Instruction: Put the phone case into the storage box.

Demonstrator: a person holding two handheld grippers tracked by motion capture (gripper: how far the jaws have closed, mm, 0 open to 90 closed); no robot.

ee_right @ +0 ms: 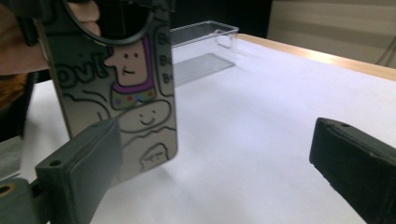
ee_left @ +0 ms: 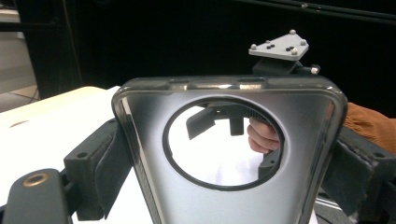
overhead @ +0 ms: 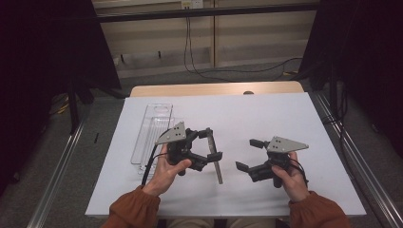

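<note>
Gripping a grey, translucent phone case [overhead: 216, 159] printed with cartoon figures and cut with a large round hole, my left gripper [overhead: 210, 147] holds it on edge above the white-covered table [overhead: 266, 118], jaws pinched against the case's two long sides. In the left gripper view the case [ee_left: 224, 154] stands broad across the frame between the two padded jaws, and through its round hole I see my right gripper [ee_left: 219, 119] waiting beyond. In the right gripper view the printed face of the case [ee_right: 135, 107] hangs to the left, its lower corner close over the table [ee_right: 243, 140] and just behind that gripper's left jaw, not between the two.

My right gripper [overhead: 247, 154] sits well spread, holding nothing, its jaws pointing toward the case from the right with a clear gap of table between them. A clear plastic tray [overhead: 152, 130], long and shallow, lies on the table at the far left, beyond my left hand [overhead: 168, 171]; it appears again in the right gripper view [ee_right: 205, 46] behind the case.

By my reading, the case is lifted and presented, and the handover or two-handed handling is about to start. The next move calls for bringing the open right gripper in square to a free edge of the case and closing gently, since the thin, flexible shell could twist or slip if caught at a corner.
</note>
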